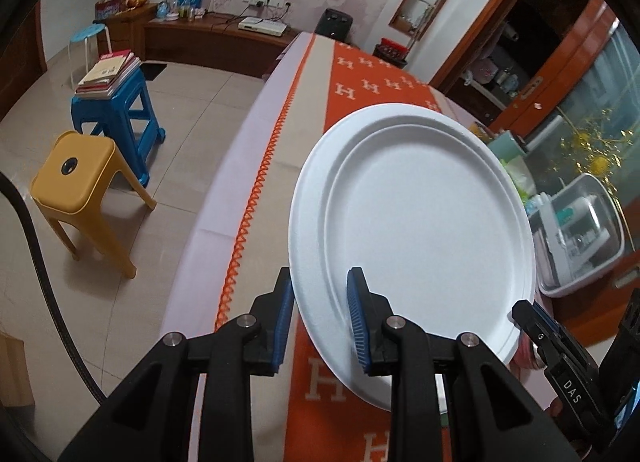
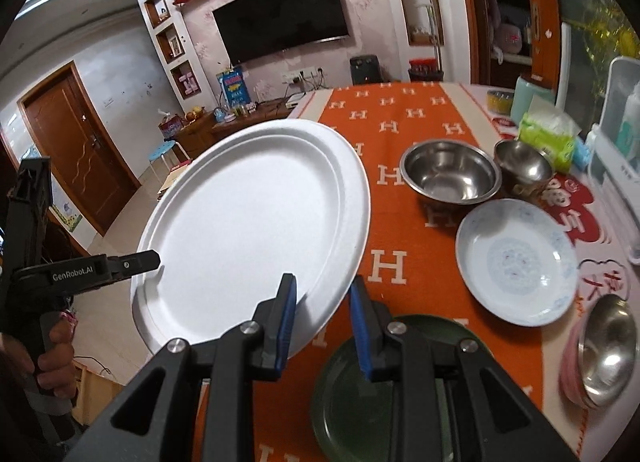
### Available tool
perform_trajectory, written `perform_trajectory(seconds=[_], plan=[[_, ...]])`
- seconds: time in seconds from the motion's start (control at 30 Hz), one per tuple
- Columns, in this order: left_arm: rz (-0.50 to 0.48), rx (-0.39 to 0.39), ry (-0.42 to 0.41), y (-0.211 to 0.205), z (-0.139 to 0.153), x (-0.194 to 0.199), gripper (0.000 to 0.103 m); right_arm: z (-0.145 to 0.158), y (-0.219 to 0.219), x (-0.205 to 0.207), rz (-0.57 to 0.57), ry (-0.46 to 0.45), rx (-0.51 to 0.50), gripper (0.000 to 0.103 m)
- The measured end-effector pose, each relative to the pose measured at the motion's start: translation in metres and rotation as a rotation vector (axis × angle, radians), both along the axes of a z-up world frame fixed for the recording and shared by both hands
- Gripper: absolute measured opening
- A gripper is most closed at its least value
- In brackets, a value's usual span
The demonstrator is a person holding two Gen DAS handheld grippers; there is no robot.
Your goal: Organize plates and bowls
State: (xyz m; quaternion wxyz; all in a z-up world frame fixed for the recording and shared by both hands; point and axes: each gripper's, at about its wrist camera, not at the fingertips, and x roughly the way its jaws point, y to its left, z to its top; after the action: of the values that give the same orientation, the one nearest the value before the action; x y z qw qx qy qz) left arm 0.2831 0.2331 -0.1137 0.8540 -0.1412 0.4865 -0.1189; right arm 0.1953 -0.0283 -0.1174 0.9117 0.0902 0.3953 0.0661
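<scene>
Plate (image 2: 256, 222), white and tilted in mid-frame above the orange table (image 2: 400, 270), is clamped at opposite rims by left tool (image 1: 320, 318) and right tool (image 2: 322, 322); I'd keep both level while carrying.

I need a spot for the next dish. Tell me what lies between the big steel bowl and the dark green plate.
Only bare orange H-patterned cloth lies between the big steel bowl and the dark green plate, seen in the right wrist view.
</scene>
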Motion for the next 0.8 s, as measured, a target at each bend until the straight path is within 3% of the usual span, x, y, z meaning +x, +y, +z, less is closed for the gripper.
perform_trajectory(seconds=[0.47, 0.8], plan=[[-0.176, -0.023, -0.054, -0.022, 0.035, -0.071, 0.025, 0.034, -0.006, -0.100, -0.118, -0.072, -0.090, 0.029], [-0.377, -0.006, -0.038, -0.066, 0.034, -0.099, 0.025, 0.029, -0.023, -0.163, -0.283, -0.051, -0.108, 0.029]])
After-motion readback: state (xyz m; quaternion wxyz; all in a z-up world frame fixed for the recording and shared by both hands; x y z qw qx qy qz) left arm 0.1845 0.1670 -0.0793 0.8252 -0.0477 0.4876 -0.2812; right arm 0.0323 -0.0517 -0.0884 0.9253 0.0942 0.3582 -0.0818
